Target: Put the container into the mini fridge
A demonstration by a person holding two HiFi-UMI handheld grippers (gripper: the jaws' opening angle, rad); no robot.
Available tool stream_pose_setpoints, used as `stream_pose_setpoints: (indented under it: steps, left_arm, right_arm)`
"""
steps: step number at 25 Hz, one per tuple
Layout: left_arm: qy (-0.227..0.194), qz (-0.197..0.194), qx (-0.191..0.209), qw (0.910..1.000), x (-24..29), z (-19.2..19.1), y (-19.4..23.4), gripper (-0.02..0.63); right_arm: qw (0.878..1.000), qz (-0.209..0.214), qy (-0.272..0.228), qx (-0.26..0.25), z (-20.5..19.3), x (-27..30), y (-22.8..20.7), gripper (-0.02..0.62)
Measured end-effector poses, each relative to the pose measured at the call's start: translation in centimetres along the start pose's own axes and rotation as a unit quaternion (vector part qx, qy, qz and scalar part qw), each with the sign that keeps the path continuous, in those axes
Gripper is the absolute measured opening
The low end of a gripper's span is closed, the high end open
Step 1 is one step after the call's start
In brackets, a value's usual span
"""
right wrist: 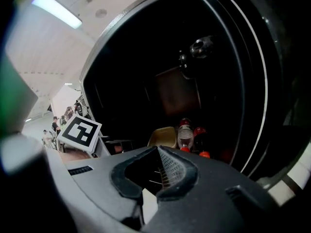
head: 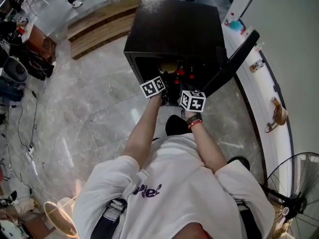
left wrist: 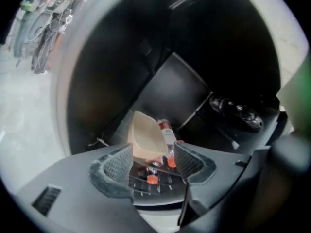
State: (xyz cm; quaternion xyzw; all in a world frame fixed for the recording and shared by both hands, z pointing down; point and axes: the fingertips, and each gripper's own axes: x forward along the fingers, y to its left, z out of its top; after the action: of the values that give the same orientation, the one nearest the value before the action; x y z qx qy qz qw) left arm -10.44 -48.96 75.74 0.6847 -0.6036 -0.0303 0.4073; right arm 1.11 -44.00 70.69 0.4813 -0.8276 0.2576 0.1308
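Reaching into an open black mini fridge [head: 174, 29], a person in a white T-shirt [head: 174, 183] works with a gripper in each hand on a grey marble floor [head: 89, 108]. At far left, dark gear and cables [head: 22, 63] lie along the edge of the floor, and wooden steps [head: 99, 24] run behind them toward the fridge.

The left gripper [left wrist: 153, 154] points into the cabinet, its marker cube [head: 153, 87] at the mouth of the opening. Its jaws stand wide apart. The beige container [left wrist: 145, 137] is inside the fridge, tilted on edge on the wire shelf [left wrist: 150, 183] just past the pads, which flank its near lower edge without clamping it. Just to the container's right, and touching it or nearly so, lies a clear bottle with a red cap [left wrist: 167, 135]; more red caps show beside it.

The right gripper [right wrist: 158, 152] is held at the opening a little lower and to the right, its own cube [head: 192, 100] above a red wristband [head: 194, 124]. Its jaws are closed together with nothing between them, and the container [right wrist: 163, 137] and bottles [right wrist: 184, 135] sit deeper in, beyond its tips.

The fridge door [head: 234, 59] is swung open to the right. A white ledge [head: 264, 88] runs along the wall, and a floor fan [head: 299, 183] stands at lower right.
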Motion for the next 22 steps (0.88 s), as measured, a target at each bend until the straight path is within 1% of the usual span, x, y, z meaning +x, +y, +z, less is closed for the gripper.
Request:
stream_pose_setpoints:
  steps: [5, 9, 13, 19, 22]
  left_arm:
    - [0.009, -0.016, 0.023, 0.9996, -4.0, -0.1, -2.5, 0.256]
    - [0.01, -0.034, 0.053, 0.998, -7.9, 0.6, -4.7, 0.256]
    - [0.003, -0.059, 0.077, 0.9953, -11.0, 1.1, -6.7, 0.256]
    - [-0.02, -0.077, 0.148, 0.9857, -16.8, 2.2, -8.6, 0.256]
    - [-0.037, -0.086, 0.172, 0.9806, -19.7, 2.8, -9.5, 0.25]
  right_arm:
    - [1.0, -0.015, -0.006, 0.007, 1.0, -3.5, 1.0, 0.015]
    - [0.999, -0.035, -0.007, 0.013, 1.5, -6.7, 1.6, 0.015]
    - [0.999, -0.047, -0.021, 0.012, 2.6, -9.7, 2.2, 0.015]
    - [0.998, -0.053, -0.045, 0.009, 2.7, -13.3, 3.9, 0.015]
    - [0.996, -0.056, -0.064, 0.014, 2.9, -14.8, 4.3, 0.015]
